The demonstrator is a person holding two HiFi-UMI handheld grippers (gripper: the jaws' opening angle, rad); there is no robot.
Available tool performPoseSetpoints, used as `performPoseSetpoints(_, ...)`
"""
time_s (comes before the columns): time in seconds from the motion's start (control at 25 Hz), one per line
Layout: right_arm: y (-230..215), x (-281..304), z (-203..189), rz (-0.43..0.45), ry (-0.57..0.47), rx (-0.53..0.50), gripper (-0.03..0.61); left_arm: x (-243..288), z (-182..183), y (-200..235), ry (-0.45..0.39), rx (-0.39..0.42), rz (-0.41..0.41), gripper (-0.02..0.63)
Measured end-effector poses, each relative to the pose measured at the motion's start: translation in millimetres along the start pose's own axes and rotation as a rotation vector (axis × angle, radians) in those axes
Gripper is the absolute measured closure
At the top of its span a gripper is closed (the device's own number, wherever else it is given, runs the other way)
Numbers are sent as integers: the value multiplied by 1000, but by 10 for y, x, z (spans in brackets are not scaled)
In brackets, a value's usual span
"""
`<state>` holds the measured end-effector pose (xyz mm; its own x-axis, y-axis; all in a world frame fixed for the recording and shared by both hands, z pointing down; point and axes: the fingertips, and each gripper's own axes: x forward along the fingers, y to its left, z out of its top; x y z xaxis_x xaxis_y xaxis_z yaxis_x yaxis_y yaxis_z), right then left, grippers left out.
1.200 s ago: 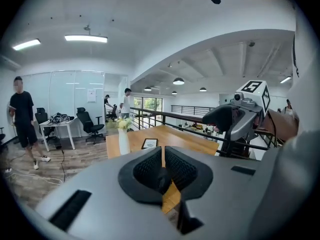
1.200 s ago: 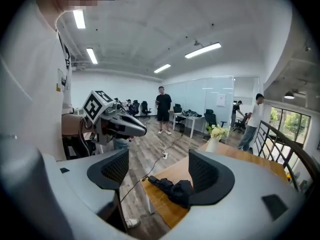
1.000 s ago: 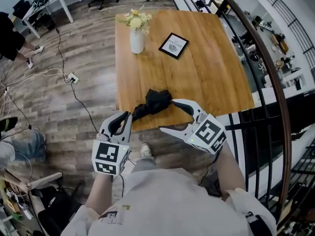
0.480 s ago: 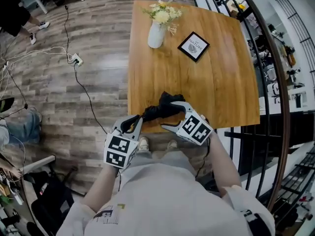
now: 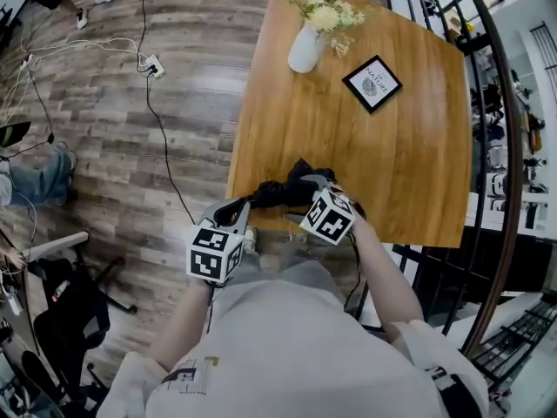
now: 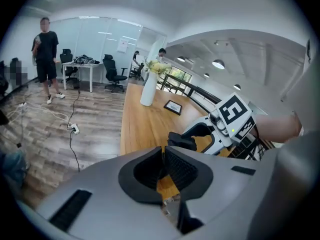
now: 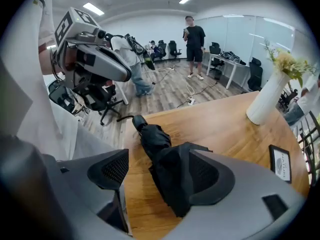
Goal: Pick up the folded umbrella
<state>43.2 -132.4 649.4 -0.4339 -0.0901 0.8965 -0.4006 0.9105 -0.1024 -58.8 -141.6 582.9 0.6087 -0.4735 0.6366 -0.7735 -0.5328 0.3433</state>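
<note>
Right hand-held gripper (image 7: 159, 170) is spread wide w/ the folded umbrella (image 7: 155, 139) lying between its jaws, fabric against the right pad, not yet pinched. Umbrella rests at the near edge of the surface (image 7: 235, 129), knob end toward the person. Left hand-held gripper (image 6: 163, 156) is clenched on nothing, near that end. To do it well: centre the bundle, close firmly across its thick middle, lift level. Fabric looks soft, black & rumpled, so it'll likely squash. Surface is smooth, warm-grained wood.
</note>
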Motion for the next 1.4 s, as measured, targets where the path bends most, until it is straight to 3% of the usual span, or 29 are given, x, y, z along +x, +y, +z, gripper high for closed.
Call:
performPoseSetpoints(0.16, -78, 197, -114, 38, 41, -58, 206, 207, -88, -54, 28, -21, 43, 580)
performPoseSetpoints(0.4, -111, 421, -242, 43, 97, -171, 206, 402, -288, -177, 97, 42, 82, 580)
performPoseSetpoints(0.8, -285, 754, -396, -65, 236, -416, 206, 555, -501, -346, 147, -78, 79, 580)
performPoseSetpoints(1.08, -316, 887, -385, -20, 267, -419, 229, 580, -590, -189, 165, -128, 97, 580)
performPoseSetpoints(1.28, -313, 862, -377, -9, 253, -418, 242, 531, -509, -127, 134, -128, 120, 580)
performPoseSetpoints(1.4, -329, 839, -372, 31, 279, -365, 265, 529, -463, -119, 124, -121, 116, 580)
